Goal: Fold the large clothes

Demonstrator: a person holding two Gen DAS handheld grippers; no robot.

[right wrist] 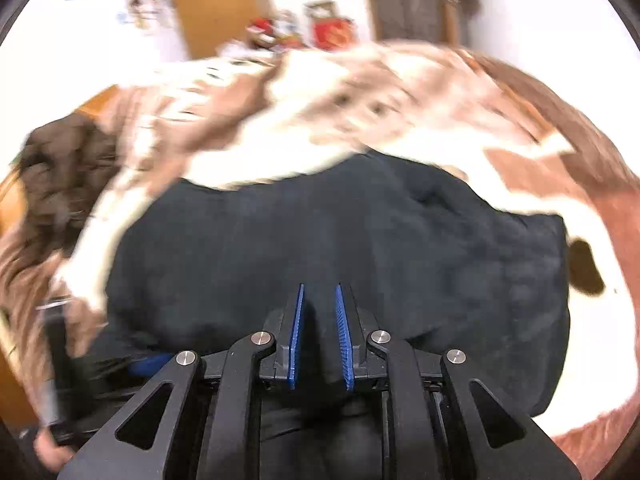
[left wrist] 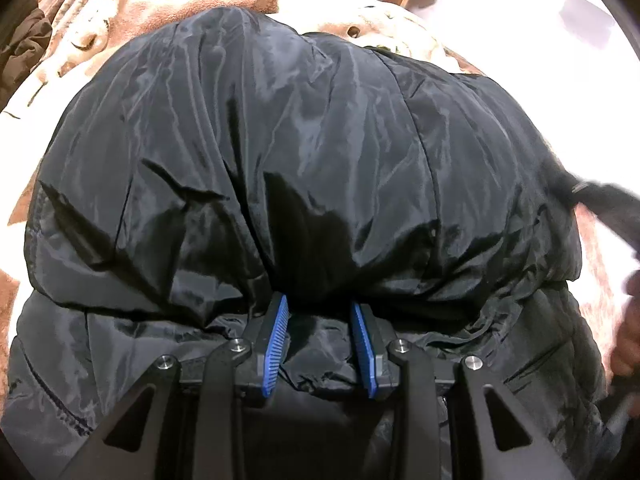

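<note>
A large black padded jacket [left wrist: 320,140] lies in a puffy heap on a brown and cream blanket [left wrist: 120,20]. My left gripper [left wrist: 319,302] sits at the jacket's near edge, its blue pads pinching a fold of the shiny fabric that bulges over the fingertips. In the blurred right wrist view the same jacket [right wrist: 360,240] spreads across the blanket [right wrist: 400,128]. My right gripper [right wrist: 319,288] hovers over the jacket's near part; its blue pads stand a narrow gap apart and nothing is pinched between them. A blurred dark shape and a hand [left wrist: 628,320] show at the right edge of the left wrist view.
A dark brown furry garment [right wrist: 60,168] lies on the blanket at the left. Beyond the bed stand a wooden door [right wrist: 216,4] and some red items [right wrist: 332,28] by a white wall. A person's hand [right wrist: 48,448] shows at the lower left.
</note>
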